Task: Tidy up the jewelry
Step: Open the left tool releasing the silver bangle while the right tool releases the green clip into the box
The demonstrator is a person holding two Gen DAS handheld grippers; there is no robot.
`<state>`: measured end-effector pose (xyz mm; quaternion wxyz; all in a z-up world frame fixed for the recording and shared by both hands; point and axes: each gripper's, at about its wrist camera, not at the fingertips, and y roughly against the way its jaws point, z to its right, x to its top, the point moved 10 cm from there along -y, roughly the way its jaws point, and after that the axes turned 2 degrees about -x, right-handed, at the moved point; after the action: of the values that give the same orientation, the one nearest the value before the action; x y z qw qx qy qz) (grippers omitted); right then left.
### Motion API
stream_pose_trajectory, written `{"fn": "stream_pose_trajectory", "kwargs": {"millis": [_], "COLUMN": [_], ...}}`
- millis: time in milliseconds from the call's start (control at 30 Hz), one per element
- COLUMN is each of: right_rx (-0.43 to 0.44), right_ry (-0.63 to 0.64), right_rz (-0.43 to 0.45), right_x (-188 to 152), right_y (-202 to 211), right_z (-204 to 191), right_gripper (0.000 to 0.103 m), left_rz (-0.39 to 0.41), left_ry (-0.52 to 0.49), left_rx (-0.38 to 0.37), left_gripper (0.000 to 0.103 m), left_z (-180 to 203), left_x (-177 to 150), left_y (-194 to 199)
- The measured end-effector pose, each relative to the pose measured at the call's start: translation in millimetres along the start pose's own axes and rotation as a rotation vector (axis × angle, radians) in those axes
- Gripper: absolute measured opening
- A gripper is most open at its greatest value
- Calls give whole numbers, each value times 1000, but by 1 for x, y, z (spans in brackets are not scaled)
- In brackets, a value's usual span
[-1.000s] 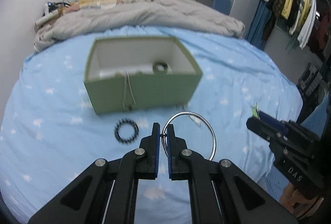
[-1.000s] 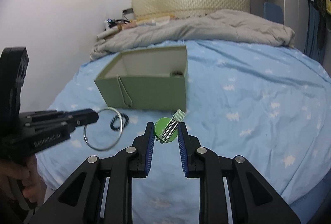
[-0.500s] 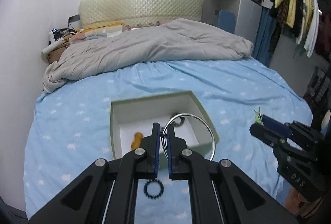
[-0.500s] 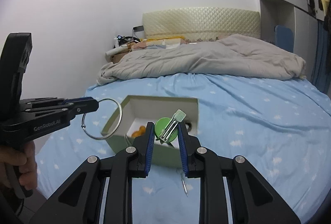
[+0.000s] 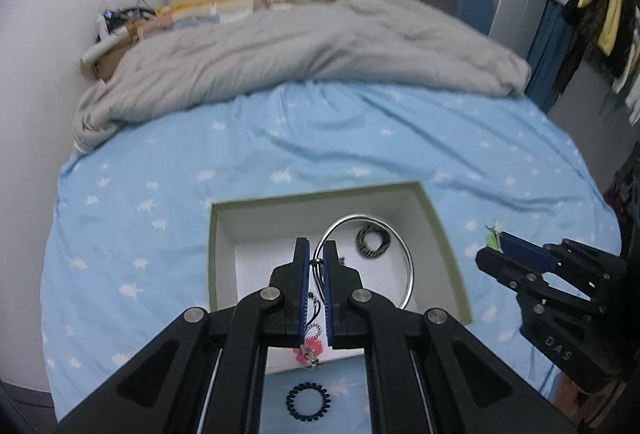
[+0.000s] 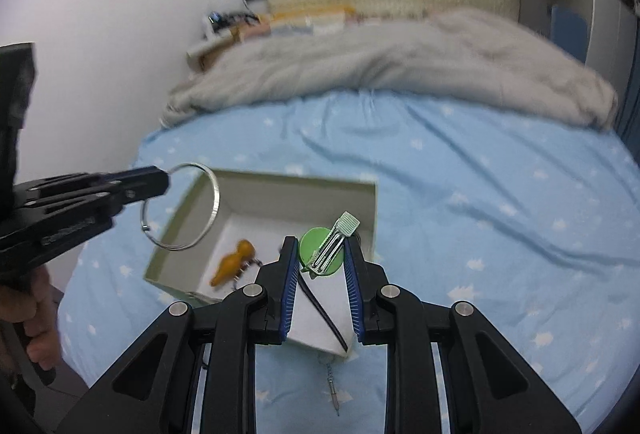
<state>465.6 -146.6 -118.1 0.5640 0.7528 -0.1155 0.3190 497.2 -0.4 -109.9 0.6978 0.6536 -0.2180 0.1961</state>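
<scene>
Hovering over box (image 5: pixel 224 234): left hand-held gripper (image 5: pixel 315 266) pinching silver bangle (image 5: pixel 404 254); right hand-held gripper (image 6: pixel 321 258) clamping green clip (image 6: pixel 316 242).

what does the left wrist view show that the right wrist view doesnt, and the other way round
Only the left wrist view shows the black hair tie on the sheet in front of the box, the dark band inside it, and clothes hanging at right. Only the right wrist view shows the orange piece in the box and the green clip face on. Both show the green box, the silver ring, both grippers and the grey blanket.
</scene>
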Motion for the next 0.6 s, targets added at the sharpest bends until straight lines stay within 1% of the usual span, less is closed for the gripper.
{"fn": "stream_pose_trajectory", "kwargs": {"millis": [100, 167, 367, 467, 533, 600], "right_rx": [19, 25, 31, 30, 42, 44], "right_ry": [-3, -10, -22, 4, 6, 5], "right_rz": [-78, -110, -174, -184, -167, -144], "right_x": [-7, -11, -23, -27, -25, -20], "right_y": [-27, -38, -64, -67, -65, -60], "right_z": [2, 3, 5, 1, -1, 0], "right_gripper": [20, 20, 20, 21, 22, 34], "left_rz": [-47, -77, -133, -133, -104, -88], "left_ry": [7, 23, 28, 16, 30, 53], "left_rx": [6, 1, -1, -1, 5, 2], "left_gripper": [4, 5, 5, 7, 9, 9], "left_z": [-5, -8, -10, -8, -10, -13], "left_x": [-3, -6, -17, -20, -17, -12], "left_y": [-23, -36, -61, -63, -59, -54]}}
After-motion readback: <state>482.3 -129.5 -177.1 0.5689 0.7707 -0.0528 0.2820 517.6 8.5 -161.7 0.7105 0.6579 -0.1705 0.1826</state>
